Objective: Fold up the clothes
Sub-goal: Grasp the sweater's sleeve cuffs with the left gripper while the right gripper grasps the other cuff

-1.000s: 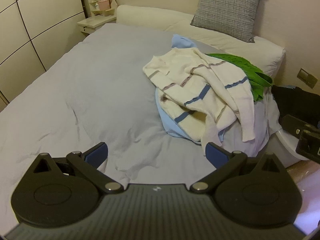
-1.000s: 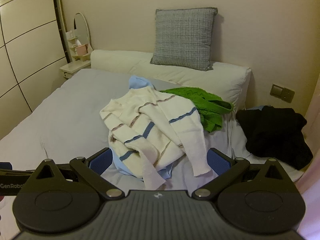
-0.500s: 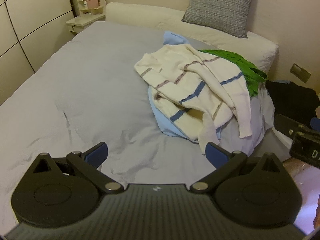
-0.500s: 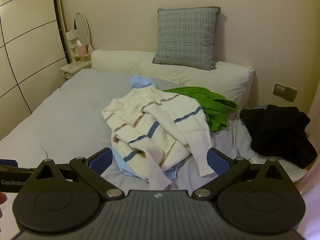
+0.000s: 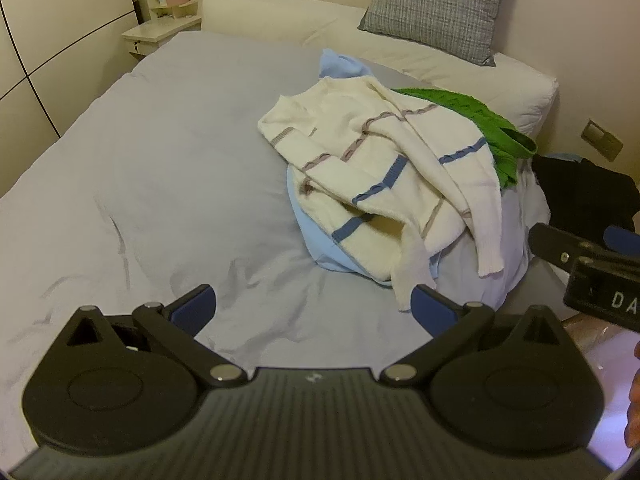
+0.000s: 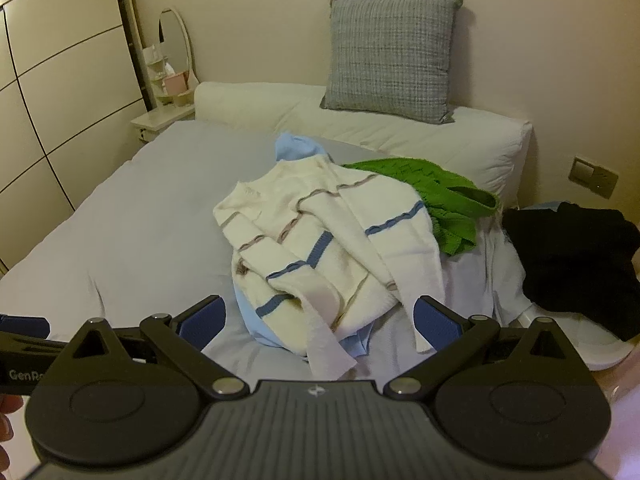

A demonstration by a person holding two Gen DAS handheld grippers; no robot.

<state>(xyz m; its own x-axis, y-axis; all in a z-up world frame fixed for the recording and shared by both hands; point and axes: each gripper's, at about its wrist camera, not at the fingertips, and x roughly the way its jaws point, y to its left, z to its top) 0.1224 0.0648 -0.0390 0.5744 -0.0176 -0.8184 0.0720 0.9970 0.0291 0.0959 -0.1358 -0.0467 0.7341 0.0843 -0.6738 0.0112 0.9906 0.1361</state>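
Cream striped sweater (image 6: 320,240) tops one pile of 3 garments on grey bed (image 5: 140,168).
Under it: 1 light-blue piece (image 6: 296,146), 1 green knit (image 6: 444,192); 1 black garment (image 6: 576,256) lies apart. Left gripper (image 5: 312,306) and right gripper (image 6: 320,314) both spread wide, empty, short of the pile.

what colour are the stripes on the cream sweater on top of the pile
Blue and grey-brown stripes on the cream sweater, clearest in the right wrist view.
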